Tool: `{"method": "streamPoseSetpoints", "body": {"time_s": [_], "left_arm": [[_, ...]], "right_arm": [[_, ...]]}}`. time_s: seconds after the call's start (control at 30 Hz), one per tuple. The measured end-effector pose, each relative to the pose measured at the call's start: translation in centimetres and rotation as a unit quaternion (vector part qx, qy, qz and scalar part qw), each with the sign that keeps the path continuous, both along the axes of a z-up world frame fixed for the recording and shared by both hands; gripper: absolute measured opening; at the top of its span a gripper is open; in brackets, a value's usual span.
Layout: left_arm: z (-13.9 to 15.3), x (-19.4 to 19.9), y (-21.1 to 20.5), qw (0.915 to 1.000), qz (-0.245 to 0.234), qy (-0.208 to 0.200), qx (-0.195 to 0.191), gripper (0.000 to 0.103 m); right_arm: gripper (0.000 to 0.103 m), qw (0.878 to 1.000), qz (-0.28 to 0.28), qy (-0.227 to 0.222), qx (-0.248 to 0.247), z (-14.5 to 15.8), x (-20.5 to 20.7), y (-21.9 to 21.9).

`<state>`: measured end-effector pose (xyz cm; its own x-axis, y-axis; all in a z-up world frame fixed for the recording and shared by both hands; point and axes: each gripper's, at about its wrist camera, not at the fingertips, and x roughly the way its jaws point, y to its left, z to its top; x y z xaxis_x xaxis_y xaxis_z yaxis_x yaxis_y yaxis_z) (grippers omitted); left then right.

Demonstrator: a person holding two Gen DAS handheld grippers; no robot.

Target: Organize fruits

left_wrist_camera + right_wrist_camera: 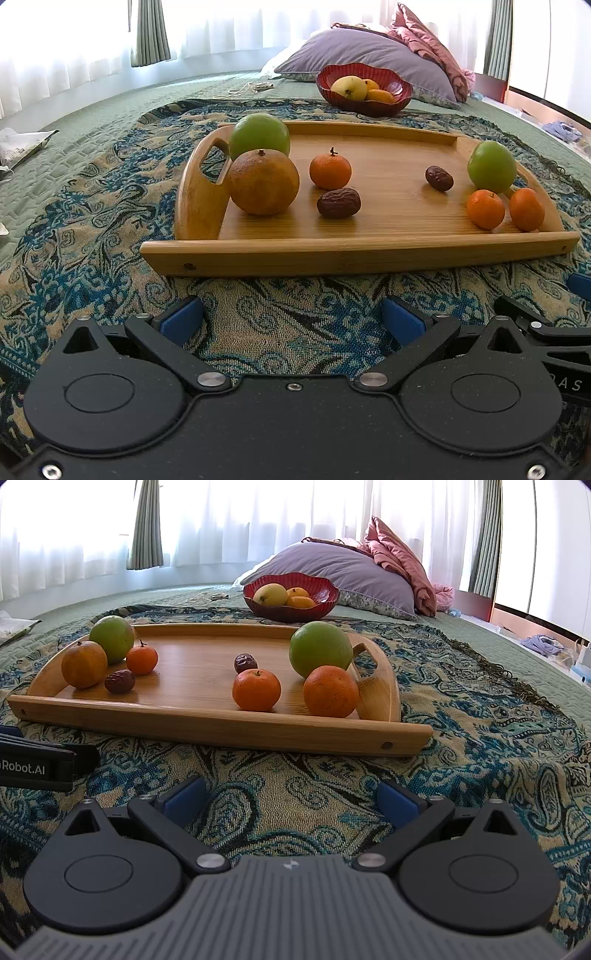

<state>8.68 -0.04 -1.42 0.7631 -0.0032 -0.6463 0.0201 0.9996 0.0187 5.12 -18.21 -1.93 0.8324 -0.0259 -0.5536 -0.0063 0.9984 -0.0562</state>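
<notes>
Fruits [262, 182] scattered on tray [354, 251]; bowl [364, 88] behind tray; pillow [369, 50] behind bowl.

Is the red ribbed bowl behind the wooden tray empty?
No, the red ribbed bowl holds a yellow fruit and small orange fruits.

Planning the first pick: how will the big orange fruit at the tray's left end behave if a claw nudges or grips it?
The big orange fruit looks nearly round, so a nudge would probably roll it across the smooth wooden tray. It sits close against the green fruit, which may shift too. Its dull, speckled rind suggests a fair grip, though it probably needs a wide opening.
</notes>
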Motion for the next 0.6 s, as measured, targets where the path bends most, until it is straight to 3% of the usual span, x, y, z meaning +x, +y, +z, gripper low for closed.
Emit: {"method": "streamPoseSetpoints", "body": {"time_s": [0.6], "left_arm": [[-0.09, -0.25, -0.06, 1.0, -0.001, -0.004, 0.002, 0.103]], "right_arm": [[0.103, 1.0, 0.0, 0.0, 0.0, 0.02, 0.0, -0.01]]}}
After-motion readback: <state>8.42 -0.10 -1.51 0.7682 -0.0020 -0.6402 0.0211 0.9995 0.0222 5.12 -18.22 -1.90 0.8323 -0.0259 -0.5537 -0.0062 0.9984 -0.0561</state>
